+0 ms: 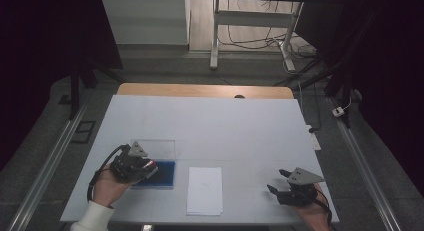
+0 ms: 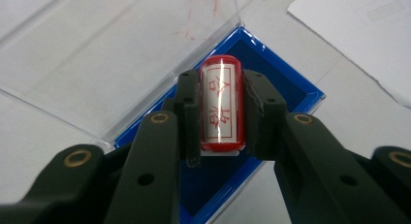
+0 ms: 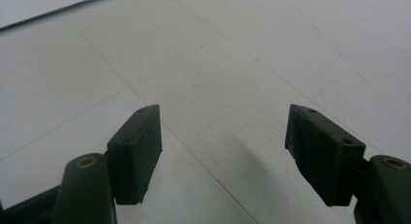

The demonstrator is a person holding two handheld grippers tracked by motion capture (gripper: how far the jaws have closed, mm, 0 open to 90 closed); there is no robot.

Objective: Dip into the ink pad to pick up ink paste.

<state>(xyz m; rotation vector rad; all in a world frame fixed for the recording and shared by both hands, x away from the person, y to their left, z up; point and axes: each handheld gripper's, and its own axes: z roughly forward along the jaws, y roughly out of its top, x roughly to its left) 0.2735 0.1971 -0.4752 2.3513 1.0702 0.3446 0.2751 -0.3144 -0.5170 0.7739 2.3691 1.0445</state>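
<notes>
My left gripper (image 2: 220,110) is shut on a red stamp (image 2: 221,107) with a white face bearing red characters. It hangs just over a blue ink pad (image 2: 271,78) whose clear lid (image 2: 121,54) lies folded open beside it. In the high view the left gripper (image 1: 150,169) sits at the near left, over the blue ink pad (image 1: 165,173). A white sheet of paper (image 1: 205,190) lies in the middle near the front edge. My right gripper (image 1: 278,181) rests at the near right, open, with nothing between its fingers (image 3: 135,151).
The white table top (image 1: 225,126) stretches wide behind the objects, with a wooden edge (image 1: 200,90) at the far side. A corner of the paper (image 2: 358,35) lies to the right of the ink pad. Table legs and cables stand on the floor beyond.
</notes>
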